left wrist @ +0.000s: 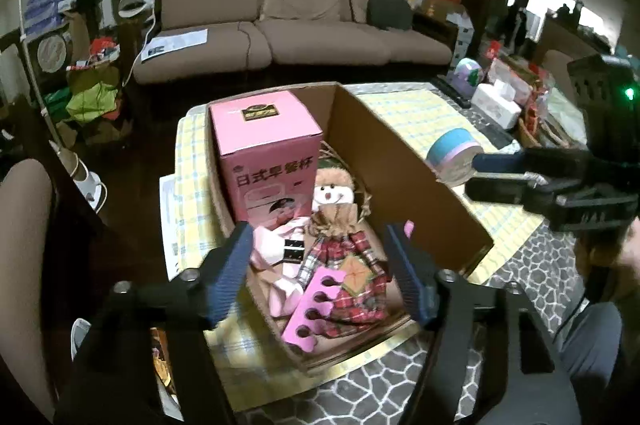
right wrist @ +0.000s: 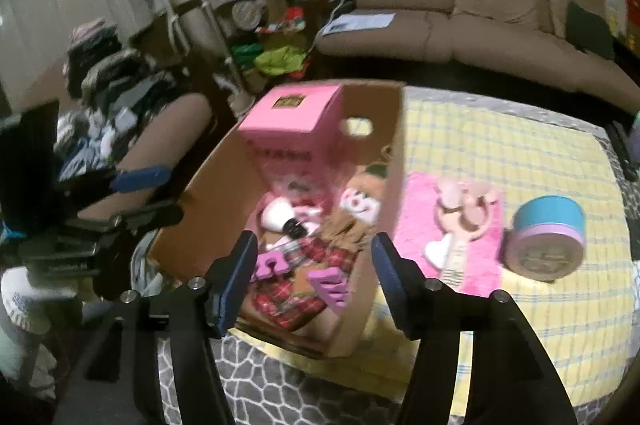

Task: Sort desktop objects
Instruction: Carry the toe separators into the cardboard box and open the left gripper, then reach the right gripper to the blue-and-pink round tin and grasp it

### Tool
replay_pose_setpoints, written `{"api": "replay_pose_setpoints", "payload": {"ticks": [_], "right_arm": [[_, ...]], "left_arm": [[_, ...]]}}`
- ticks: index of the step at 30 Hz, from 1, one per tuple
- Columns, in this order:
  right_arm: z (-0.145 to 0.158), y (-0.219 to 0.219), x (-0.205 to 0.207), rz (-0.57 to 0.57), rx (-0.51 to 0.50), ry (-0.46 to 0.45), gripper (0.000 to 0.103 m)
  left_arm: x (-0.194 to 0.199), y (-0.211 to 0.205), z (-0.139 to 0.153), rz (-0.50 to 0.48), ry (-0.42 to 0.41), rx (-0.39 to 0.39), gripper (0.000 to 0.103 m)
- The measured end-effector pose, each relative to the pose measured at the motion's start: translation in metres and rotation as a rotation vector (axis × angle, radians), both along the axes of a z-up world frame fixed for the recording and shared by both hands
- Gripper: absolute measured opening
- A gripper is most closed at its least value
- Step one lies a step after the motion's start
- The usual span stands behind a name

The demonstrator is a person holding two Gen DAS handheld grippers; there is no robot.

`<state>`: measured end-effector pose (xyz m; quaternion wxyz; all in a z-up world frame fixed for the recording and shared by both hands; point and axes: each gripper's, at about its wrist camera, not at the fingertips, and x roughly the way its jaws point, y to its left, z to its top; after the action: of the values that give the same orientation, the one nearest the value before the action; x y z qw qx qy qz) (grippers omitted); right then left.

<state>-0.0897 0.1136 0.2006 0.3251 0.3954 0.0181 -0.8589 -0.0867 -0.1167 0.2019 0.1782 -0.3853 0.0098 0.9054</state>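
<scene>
An open cardboard box [left wrist: 400,161] stands on the yellow checked cloth [left wrist: 420,109]. Inside it are a tall pink carton [left wrist: 268,145], a rag doll in plaid [left wrist: 340,225], a pink foam toe separator [left wrist: 312,305] and a pale pink pouch [left wrist: 276,249]. My left gripper [left wrist: 320,237] hovers open above the box's near end, its pads touching nothing. My right gripper [right wrist: 314,241] is also open over the box [right wrist: 224,185], above two toe separators [right wrist: 328,285] and the doll [right wrist: 356,209]. A blue and pink round tin [right wrist: 548,237] lies on the cloth to the right.
A fluffy pink mat [right wrist: 416,225] with a small pink toy [right wrist: 460,221] lies beside the box's right wall. A white tissue box [left wrist: 496,105] and clutter line the table's far right. A brown sofa [left wrist: 280,25] stands behind.
</scene>
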Motion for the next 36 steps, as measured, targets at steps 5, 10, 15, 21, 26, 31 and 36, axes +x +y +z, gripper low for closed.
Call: {"api": "replay_pose_setpoints", "payload": {"ticks": [5, 10, 15, 21, 26, 31, 36], "right_arm": [[0.011, 0.039, -0.006, -0.083, -0.017, 0.008, 0.069], [0.012, 0.086, -0.013, -0.168, -0.019, 0.011, 0.074], [0.003, 0.137, -0.022, -0.255, -0.024, -0.004, 0.076], [-0.016, 0.190, -0.034, -0.339, -0.044, -0.033, 0.077], [-0.035, 0.229, -0.046, -0.385, -0.081, -0.060, 0.078], [-0.057, 0.265, -0.057, -0.436, -0.189, -0.101, 0.082], [-0.076, 0.286, -0.071, -0.463, -0.271, -0.144, 0.082]], "left_arm": [[-0.001, 0.020, 0.004, -0.024, -0.001, 0.016, 0.089], [-0.006, 0.054, 0.008, -0.071, -0.001, 0.003, 0.095], [-0.017, 0.097, 0.013, -0.123, 0.004, -0.006, 0.095], [-0.033, 0.159, 0.014, -0.189, 0.008, -0.016, 0.095], [-0.047, 0.212, 0.010, -0.230, -0.012, 0.033, 0.103], [-0.065, 0.256, -0.009, -0.227, -0.049, 0.052, 0.103], [-0.087, 0.275, -0.042, -0.173, -0.062, 0.056, 0.103]]}}
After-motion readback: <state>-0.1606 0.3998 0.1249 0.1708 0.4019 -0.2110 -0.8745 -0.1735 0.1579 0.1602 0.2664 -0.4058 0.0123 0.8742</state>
